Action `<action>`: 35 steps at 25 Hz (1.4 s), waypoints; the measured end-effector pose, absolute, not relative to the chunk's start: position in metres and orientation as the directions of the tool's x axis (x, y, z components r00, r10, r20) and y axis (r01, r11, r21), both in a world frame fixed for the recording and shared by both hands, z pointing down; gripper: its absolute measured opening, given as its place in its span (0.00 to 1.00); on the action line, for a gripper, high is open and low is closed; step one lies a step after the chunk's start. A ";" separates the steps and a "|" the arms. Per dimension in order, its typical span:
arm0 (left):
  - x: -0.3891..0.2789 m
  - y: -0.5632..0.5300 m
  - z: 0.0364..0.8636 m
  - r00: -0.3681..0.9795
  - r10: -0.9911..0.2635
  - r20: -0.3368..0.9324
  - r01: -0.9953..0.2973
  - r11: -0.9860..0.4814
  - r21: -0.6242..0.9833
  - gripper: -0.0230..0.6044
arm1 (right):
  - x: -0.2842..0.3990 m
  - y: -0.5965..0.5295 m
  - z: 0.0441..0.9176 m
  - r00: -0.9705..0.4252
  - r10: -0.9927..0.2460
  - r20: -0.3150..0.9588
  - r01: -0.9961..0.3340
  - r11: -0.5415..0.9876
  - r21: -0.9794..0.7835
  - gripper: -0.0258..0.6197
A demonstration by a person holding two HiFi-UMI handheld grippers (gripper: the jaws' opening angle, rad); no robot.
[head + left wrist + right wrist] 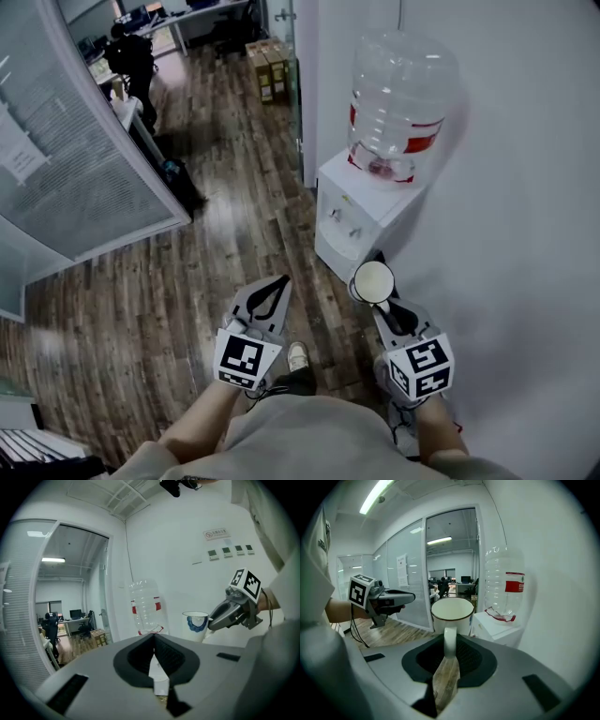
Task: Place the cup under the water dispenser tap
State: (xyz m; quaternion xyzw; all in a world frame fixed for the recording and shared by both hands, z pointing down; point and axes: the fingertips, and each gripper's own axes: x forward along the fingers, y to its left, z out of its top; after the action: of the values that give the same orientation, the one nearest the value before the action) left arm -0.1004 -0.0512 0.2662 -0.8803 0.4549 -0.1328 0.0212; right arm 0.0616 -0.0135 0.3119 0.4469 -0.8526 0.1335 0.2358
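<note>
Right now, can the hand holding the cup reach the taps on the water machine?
Probably yes. The right gripper holds the cup by its handle, a little short of the taps, and nothing shows in between to block it.

No print is readable on the wall sign [217, 534], bottle label [514, 582] or notice [401, 568].

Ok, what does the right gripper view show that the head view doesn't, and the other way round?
Only the right gripper view: the jaws of the right gripper shut on the handle of the white enamel cup, and a long ceiling light strip. Only the head view: the two small taps on the dispenser's front, brown cardboard boxes, and the person's shoe. Both: the cup, the clear plastic water bottle with a red label, the white water dispenser, the left gripper and the wood floor.
</note>
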 end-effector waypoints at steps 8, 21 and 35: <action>-0.131 -0.122 0.270 0.561 -0.797 0.223 -0.784 -0.598 -0.165 0.05 | 0.047 -0.081 0.312 -0.430 -0.742 0.515 -0.868 0.497 -0.008 0.15; -0.131 -0.165 0.304 0.524 -0.813 0.255 -0.814 -0.566 -0.134 0.05 | 0.052 -0.138 0.334 -0.425 -0.741 0.520 -0.871 0.492 -0.010 0.15; -0.138 -0.206 0.390 0.453 -0.843 0.290 -0.856 -0.502 -0.122 0.05 | 0.055 -0.196 0.424 -0.439 -0.709 0.552 -0.851 0.525 -0.003 0.15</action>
State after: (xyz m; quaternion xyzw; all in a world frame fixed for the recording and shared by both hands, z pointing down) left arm -0.1384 -0.2064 0.3899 -0.8519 0.4987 -0.1581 -0.0211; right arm 0.0546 -0.1956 0.4239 0.4663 -0.8363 0.1419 0.2510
